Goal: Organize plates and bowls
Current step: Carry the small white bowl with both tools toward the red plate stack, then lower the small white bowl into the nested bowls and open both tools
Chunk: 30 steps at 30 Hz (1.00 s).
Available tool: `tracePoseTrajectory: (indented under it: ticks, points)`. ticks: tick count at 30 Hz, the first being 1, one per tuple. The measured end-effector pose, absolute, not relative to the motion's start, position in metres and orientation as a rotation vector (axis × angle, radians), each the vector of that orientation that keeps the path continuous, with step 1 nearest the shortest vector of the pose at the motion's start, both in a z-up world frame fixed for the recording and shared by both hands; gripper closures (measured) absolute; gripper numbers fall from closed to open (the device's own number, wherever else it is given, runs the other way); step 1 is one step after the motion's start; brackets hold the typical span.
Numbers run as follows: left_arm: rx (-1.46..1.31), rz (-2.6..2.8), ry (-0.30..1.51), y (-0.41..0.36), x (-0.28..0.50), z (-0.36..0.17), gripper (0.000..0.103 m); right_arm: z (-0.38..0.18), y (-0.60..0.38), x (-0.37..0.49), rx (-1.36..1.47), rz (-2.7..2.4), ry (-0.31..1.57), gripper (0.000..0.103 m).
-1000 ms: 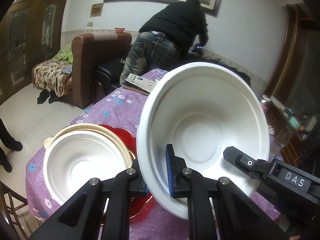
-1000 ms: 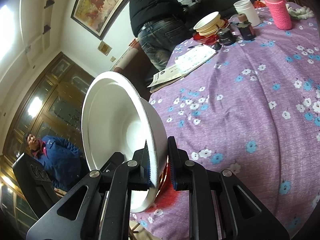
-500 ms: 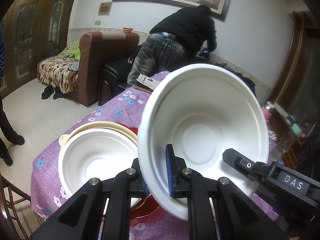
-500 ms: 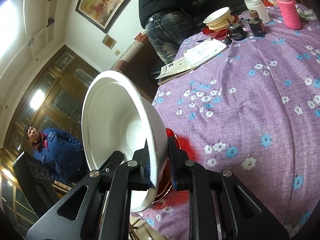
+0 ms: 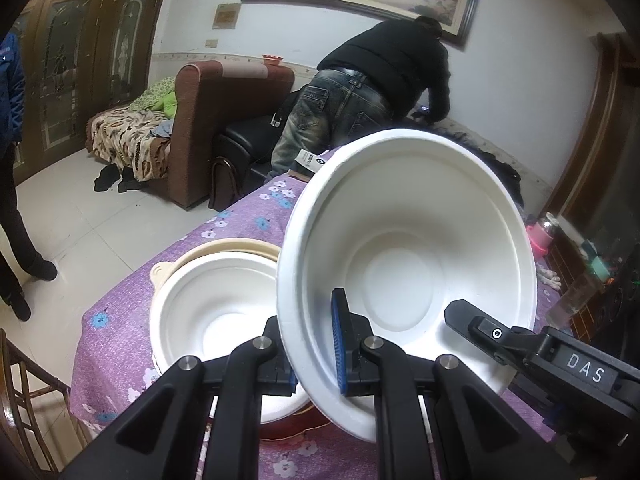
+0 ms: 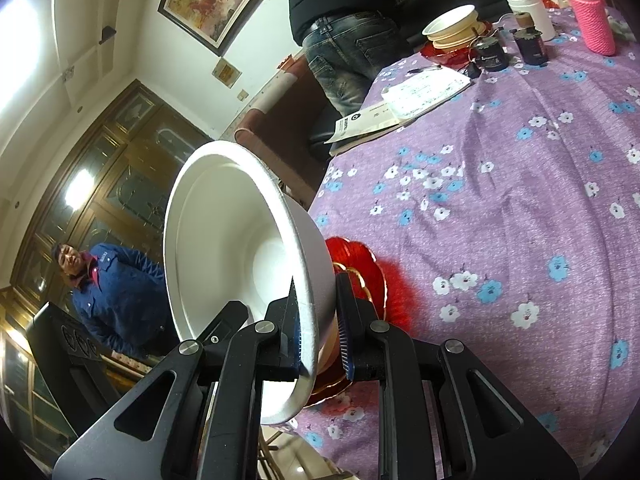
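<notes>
Both tongs gripped one white disposable bowl (image 5: 404, 240), tilted on edge and lifted clear of the table. The left gripper (image 5: 314, 350) was clamped on the bowl's near rim, one pad inside the bowl and the other outside. The right gripper (image 6: 320, 330) pinched the rim likewise, the wall of the same bowl (image 6: 224, 248) sandwiched between its blue pads. The held bowl was empty.

Just left of the left tongs and below them, a second white bowl (image 5: 212, 304) sat nested inside a beige bowl (image 5: 224, 246), also empty; the pair rested on a red plate (image 6: 360, 264) with a gilt edge, which lay on the purple flowered tablecloth (image 6: 500, 208) just ahead of the right tongs.

Far ahead of the right tongs, at the table's other end, another stack of bowls (image 6: 452, 26) stood on a red dish, near a white cup (image 6: 528, 8), two dark jars (image 6: 490, 54) and a pink-sleeved bottle (image 6: 590, 20). Papers (image 6: 404, 104) lay between that cluster and the tongs.
</notes>
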<state>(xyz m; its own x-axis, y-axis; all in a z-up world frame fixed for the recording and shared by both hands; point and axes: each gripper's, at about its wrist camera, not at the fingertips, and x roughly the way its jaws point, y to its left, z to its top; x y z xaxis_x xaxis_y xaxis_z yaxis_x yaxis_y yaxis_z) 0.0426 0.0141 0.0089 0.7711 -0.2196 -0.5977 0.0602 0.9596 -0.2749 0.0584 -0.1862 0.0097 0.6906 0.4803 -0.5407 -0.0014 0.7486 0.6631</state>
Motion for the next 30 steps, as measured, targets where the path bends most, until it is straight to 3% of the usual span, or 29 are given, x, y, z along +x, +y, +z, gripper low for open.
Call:
tracePoseTrajectory:
  ticks: [16, 30]
  points:
    - [-0.265, -0.108, 0.706, 0.027, 0.051, 0.000, 0.091, -0.005, -0.166, 0.070, 0.666, 0.315, 0.817, 0.087]
    - [-0.287, -0.045, 0.846, 0.055, 0.073, -0.025, 0.091, -0.036, -0.129, 0.099, 0.551, 0.305, 0.933, 0.087]
